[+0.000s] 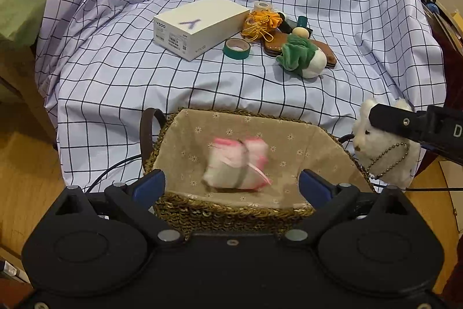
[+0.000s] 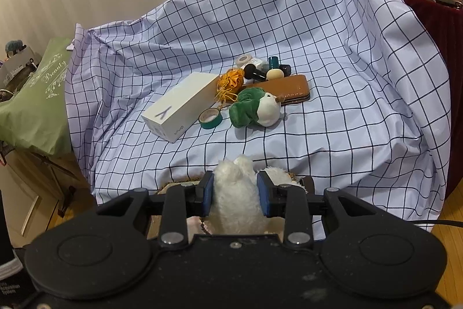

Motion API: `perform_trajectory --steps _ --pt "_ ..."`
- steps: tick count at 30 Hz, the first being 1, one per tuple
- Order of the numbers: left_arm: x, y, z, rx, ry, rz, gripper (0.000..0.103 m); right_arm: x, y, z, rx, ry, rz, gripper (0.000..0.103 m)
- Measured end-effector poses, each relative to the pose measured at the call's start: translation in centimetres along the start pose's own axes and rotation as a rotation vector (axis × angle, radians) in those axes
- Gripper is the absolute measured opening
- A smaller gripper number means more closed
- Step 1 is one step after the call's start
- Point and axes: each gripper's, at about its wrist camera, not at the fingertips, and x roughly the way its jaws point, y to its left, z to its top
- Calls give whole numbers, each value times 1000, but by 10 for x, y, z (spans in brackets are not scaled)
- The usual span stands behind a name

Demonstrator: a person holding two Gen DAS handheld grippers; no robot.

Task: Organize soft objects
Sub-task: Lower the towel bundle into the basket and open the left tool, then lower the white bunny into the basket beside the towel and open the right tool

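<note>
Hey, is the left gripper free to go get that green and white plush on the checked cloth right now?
Probably yes. The left gripper is open and empty above the basket, and bare checked cloth lies between it and the green and white plush.

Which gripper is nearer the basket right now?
Left. The left gripper hangs open right over the basket, with a blurred pink pouch inside. The right gripper holds the white plush beside the basket's edge.

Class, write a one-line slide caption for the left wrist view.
Open left tongs above a pink pouch in the woven basket.
</note>
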Motion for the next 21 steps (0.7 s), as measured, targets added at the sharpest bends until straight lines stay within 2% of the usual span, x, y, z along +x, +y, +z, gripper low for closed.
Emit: perform_trajectory --steps 7,21 --pt "-1 -1 -1 5 -5 12 96 0 -3 1 -6 9 11 37" --pt "-3 -1 0 14 -12 18 96 -1 -5 1 -13 6 4 37"
